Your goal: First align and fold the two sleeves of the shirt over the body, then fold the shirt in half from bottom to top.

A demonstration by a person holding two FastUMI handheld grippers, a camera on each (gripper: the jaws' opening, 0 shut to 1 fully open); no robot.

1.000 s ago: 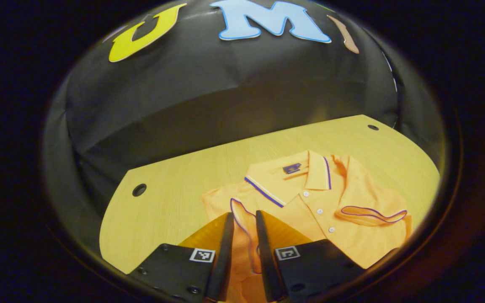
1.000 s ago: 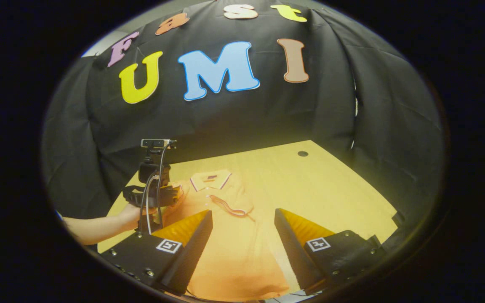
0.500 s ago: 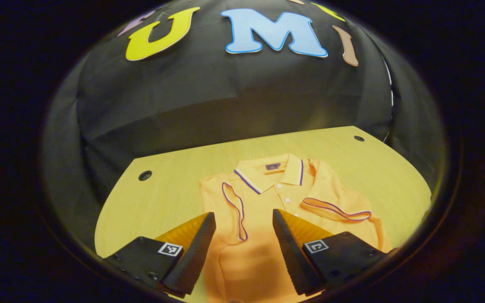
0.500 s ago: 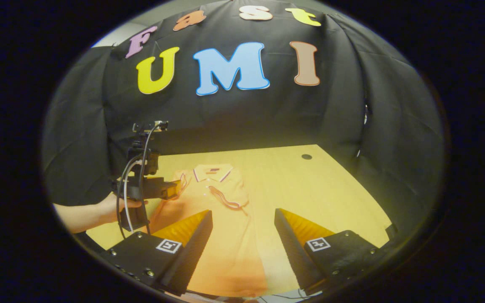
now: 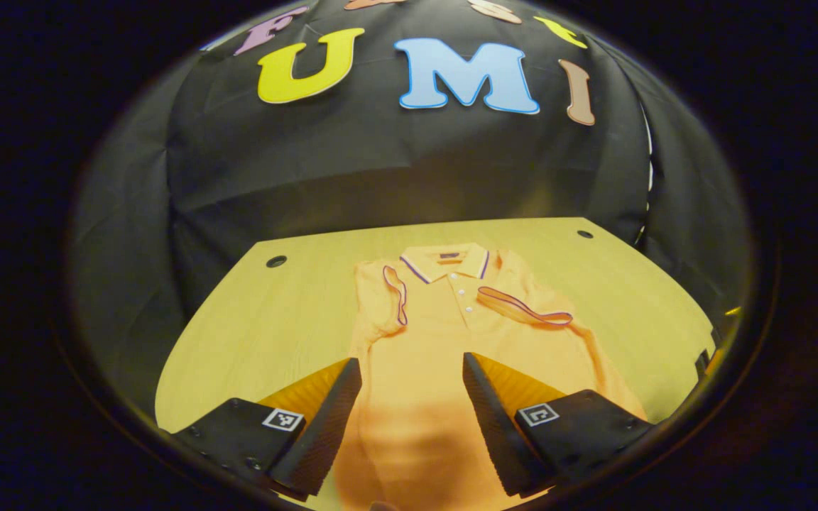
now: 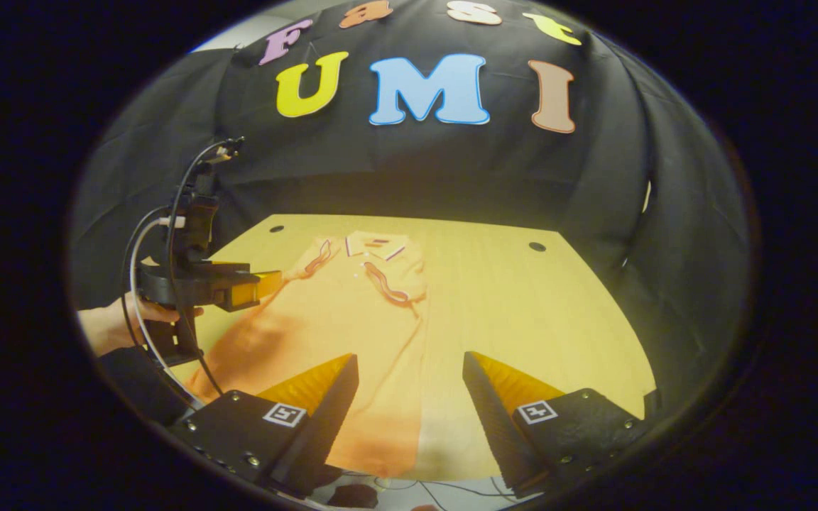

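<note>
Lying flat on the pale wooden surface (image 5: 260, 319): an orange short-sleeved polo shirt (image 5: 444, 333), both purple-trimmed sleeves folded over its body, collar at the far end. The left claw (image 5: 409, 419) is hovering wide open above its lower body; the right claw (image 6: 409, 419) is gaping wide over its right hem edge.

The shirt (image 5: 451, 341) is lying flat on the table (image 5: 274, 319), collar (image 5: 444, 259) pointing to twelve o'clock; both sleeves (image 5: 522, 309) are lying folded over its body; the left gripper (image 6: 270, 282) is hovering at nine o'clock of it.
</note>
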